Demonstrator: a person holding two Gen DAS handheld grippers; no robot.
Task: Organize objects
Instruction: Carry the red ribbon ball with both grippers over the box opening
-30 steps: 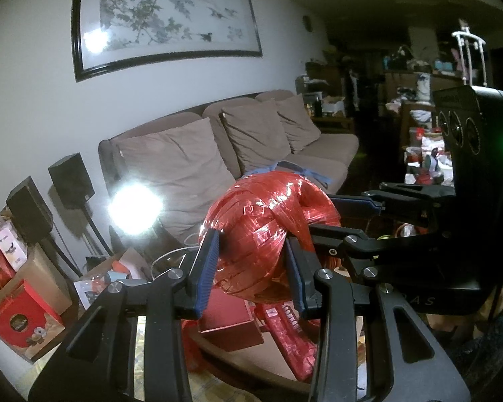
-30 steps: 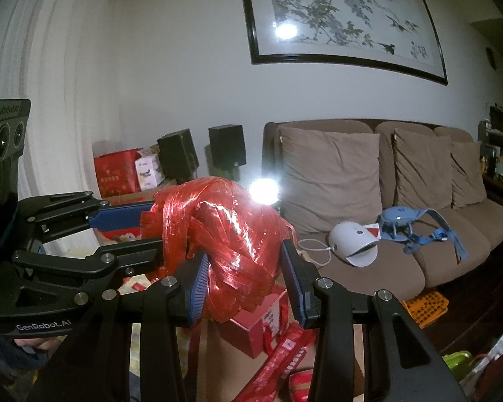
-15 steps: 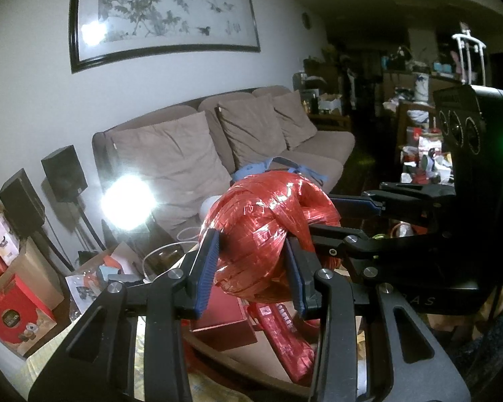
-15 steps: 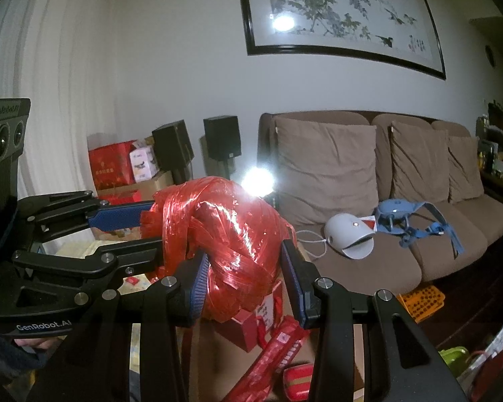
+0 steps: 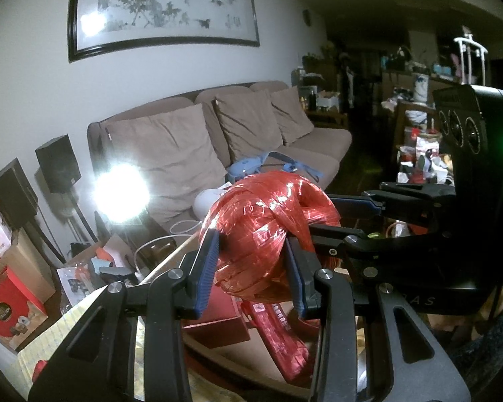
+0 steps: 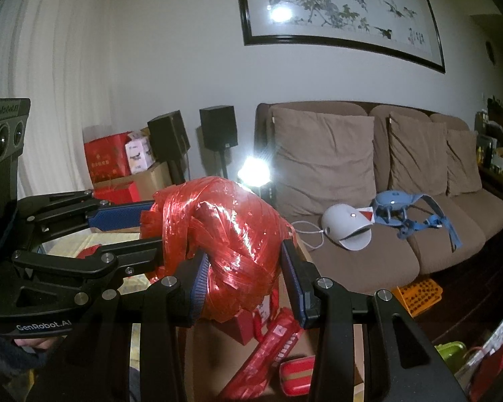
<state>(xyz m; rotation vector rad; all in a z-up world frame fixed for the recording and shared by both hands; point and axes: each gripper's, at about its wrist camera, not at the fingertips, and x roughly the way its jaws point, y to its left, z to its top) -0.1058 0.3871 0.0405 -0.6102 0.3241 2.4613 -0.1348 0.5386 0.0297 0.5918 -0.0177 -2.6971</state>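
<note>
A red ball of shiny plastic ribbon [image 5: 265,221] [image 6: 228,231] hangs in the air between both grippers. My left gripper [image 5: 251,251] is shut on its near side, blue pads pressing into the ribbon. From the right, my right gripper [image 5: 322,216] clamps the same ball. In the right wrist view my right gripper [image 6: 244,258] squeezes the ball, and my left gripper [image 6: 152,226] bites it from the left. Beneath the ball lies an open cardboard box [image 6: 204,351] with a long red packet [image 6: 268,351] [image 5: 278,328] and small red boxes.
A brown sofa [image 6: 369,234] stands behind, with a white device [image 6: 347,226] and blue straps [image 6: 405,211] on its seat. Two black speakers [image 6: 218,130], red gift boxes [image 6: 107,157] and a glaring lamp [image 5: 120,194] crowd the left. Far right is a cluttered table [image 5: 419,154].
Both grippers stay shut on the red ball. The room behind has drifted only slightly in both views.
</note>
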